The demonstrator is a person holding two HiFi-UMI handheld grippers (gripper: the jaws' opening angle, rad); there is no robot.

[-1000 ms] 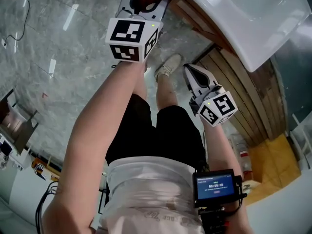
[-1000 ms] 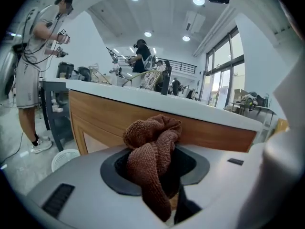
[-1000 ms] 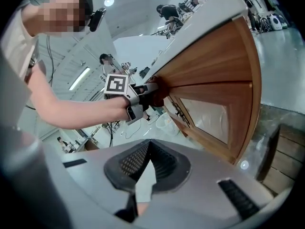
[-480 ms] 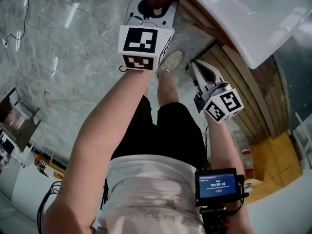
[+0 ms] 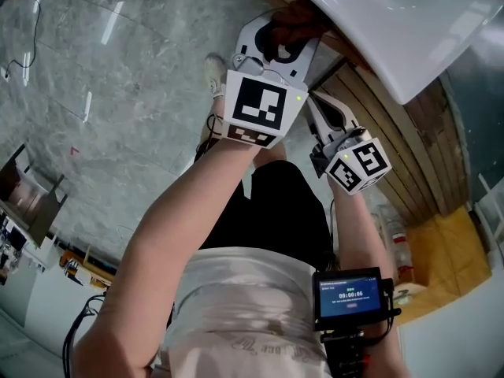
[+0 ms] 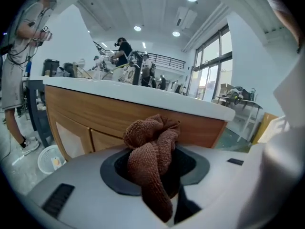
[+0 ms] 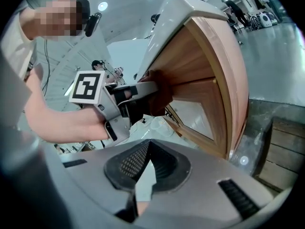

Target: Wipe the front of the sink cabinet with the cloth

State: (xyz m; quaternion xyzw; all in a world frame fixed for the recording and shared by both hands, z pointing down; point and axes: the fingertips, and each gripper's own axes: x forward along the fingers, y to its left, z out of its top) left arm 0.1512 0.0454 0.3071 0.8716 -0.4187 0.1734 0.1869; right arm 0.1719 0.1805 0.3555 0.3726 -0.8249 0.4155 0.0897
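Note:
A brown cloth (image 6: 152, 147) is bunched between the jaws of my left gripper (image 6: 155, 171), which is shut on it. In the head view the left gripper (image 5: 287, 31) holds the cloth (image 5: 298, 14) up at the wooden sink cabinet (image 5: 394, 156), just under the white sink (image 5: 394, 22). From the right gripper view the cloth (image 7: 159, 93) touches the cabinet front (image 7: 205, 80) near its top edge. My right gripper (image 7: 145, 171) is shut on nothing and hangs beside the cabinet (image 6: 95, 116), a little below and to the right of the left one.
The person's legs and a shoe (image 5: 214, 73) are on the grey marble floor below. Plastic bottles (image 5: 394, 250) stand by the cabinet's base. A white bucket (image 6: 50, 159) sits on the floor left of the cabinet. People stand in the background.
My left gripper has moved right and up with the cloth, from beside the sink to the cabinet front under it. The right gripper has barely shifted.

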